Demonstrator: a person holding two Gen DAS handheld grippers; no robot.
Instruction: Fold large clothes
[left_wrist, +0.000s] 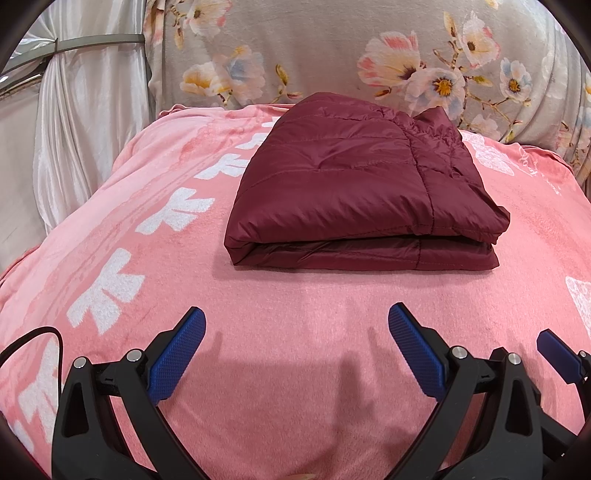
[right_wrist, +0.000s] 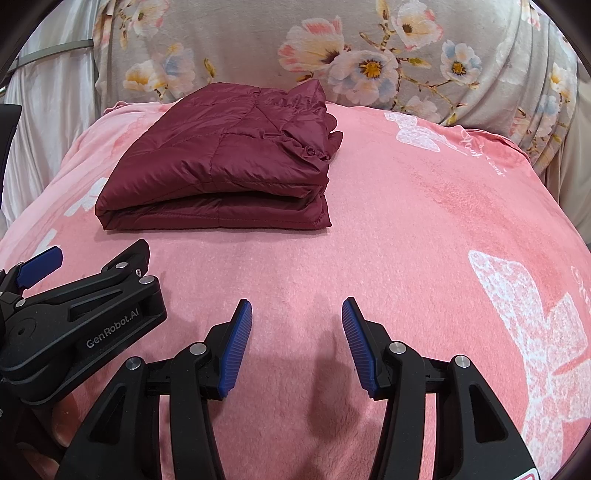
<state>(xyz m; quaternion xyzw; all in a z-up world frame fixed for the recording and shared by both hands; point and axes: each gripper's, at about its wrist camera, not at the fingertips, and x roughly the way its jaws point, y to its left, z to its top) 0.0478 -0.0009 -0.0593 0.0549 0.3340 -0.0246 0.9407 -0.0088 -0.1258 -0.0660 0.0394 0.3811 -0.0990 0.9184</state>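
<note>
A maroon quilted jacket (left_wrist: 354, 184) lies folded into a thick rectangle on the pink blanket (left_wrist: 295, 314), toward the far side. The same jacket (right_wrist: 221, 170) sits at the upper left in the right wrist view, its gathered edge facing right. My left gripper (left_wrist: 297, 332) hovers over bare blanket short of the jacket, jaws wide apart with nothing between them. My right gripper (right_wrist: 297, 325) is open too, also over bare blanket and apart from the jacket. The left gripper's black body shows at the left of the right wrist view, and one blue pad of the right gripper at the right edge of the left wrist view.
A grey floral cloth (left_wrist: 332, 48) rises behind the blanket. White satin drapery (left_wrist: 74, 122) hangs at the left. The pink blanket (right_wrist: 424, 221) has white bow prints along its left and right sides. A thin dark cable (left_wrist: 40, 336) crosses the blanket at the lower left.
</note>
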